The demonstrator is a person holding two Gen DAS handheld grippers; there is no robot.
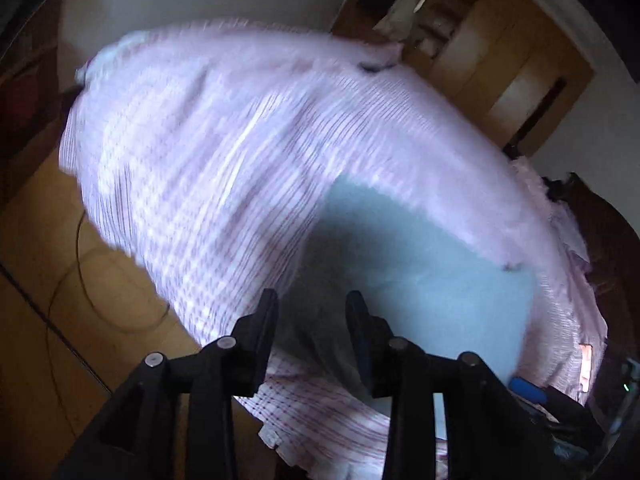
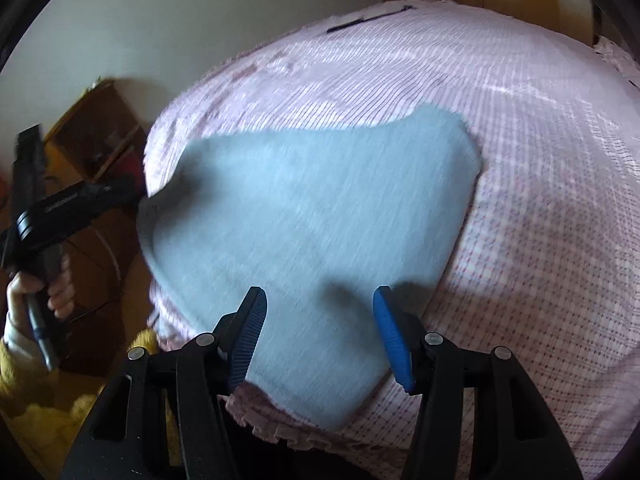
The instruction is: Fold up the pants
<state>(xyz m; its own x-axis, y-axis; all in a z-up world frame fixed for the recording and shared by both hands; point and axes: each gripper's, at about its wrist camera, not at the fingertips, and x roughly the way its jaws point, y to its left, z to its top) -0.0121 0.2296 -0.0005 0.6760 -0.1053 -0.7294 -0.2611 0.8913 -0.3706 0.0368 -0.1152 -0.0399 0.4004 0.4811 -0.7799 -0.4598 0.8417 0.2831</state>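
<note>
Light blue-grey pants [image 2: 312,208] lie folded flat on a pink checked bedsheet [image 2: 520,160], near the bed's front edge. My right gripper [image 2: 318,304] is open and empty, its blue pads just above the near part of the pants. My left gripper [image 1: 312,308] is open and empty over the pants' edge [image 1: 408,264]; it also shows at the left of the right wrist view [image 2: 80,200], held in a hand beside the bed. Both views are motion-blurred.
The bed [image 1: 200,152] fills most of both views. A wooden floor with cables [image 1: 80,280] lies left of it. A wooden wardrobe [image 1: 492,44] stands behind the bed. A dark wooden nightstand [image 2: 100,128] is by the wall.
</note>
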